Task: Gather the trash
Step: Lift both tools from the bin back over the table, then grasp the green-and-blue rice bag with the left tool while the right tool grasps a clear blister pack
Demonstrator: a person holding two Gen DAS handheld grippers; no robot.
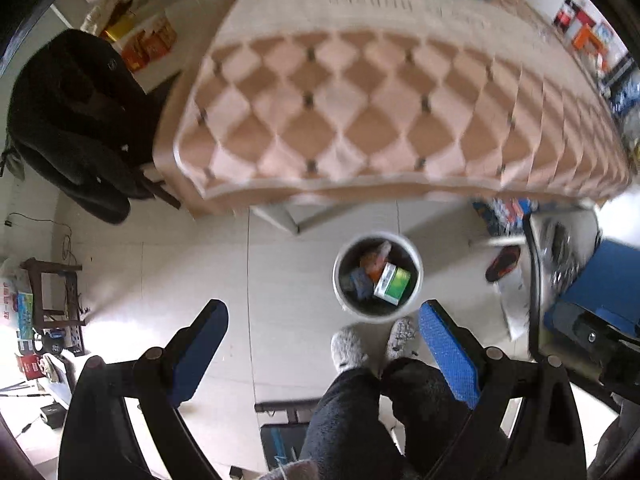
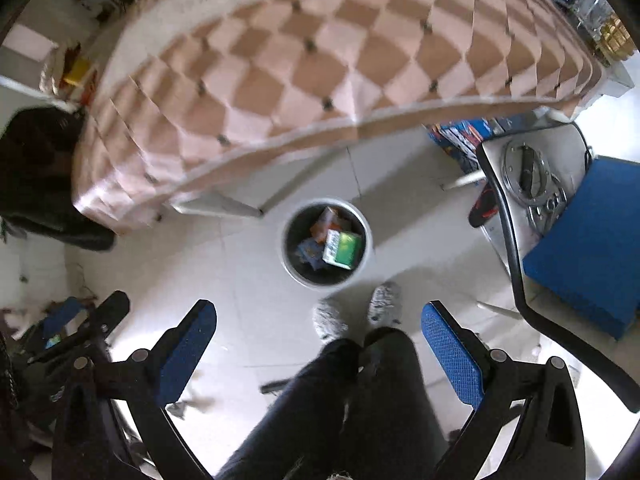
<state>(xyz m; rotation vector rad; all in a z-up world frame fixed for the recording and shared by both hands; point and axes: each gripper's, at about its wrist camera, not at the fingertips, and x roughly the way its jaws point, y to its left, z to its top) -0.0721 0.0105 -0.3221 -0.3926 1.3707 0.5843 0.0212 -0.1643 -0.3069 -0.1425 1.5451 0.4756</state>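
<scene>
A white round trash bin [image 1: 343, 256] [image 2: 288, 228] stands on the tiled floor just in front of a person's slippered feet [image 1: 348, 346] [image 2: 330, 320]. Inside lie a green-and-white carton [image 1: 394, 283] [image 2: 343, 249], an orange wrapper [image 1: 372, 264] [image 2: 330, 222] and a bluish packet [image 1: 358, 282] [image 2: 310, 251]. My left gripper [image 1: 324, 320] hovers high above the floor, open, nothing between its blue pads. My right gripper [image 2: 318, 320] is likewise open and empty, above the person's legs. In the right wrist view the left gripper [image 2: 86, 320] shows at lower left.
A table with a checkered peach cloth [image 1: 360, 100] [image 2: 300, 72] fills the far side. A dark jacket [image 1: 72, 120] hangs on a chair at left. A silver appliance [image 2: 532, 184] and blue box [image 2: 592, 248] stand at right, with a red-and-black slipper [image 1: 503, 264] on the floor.
</scene>
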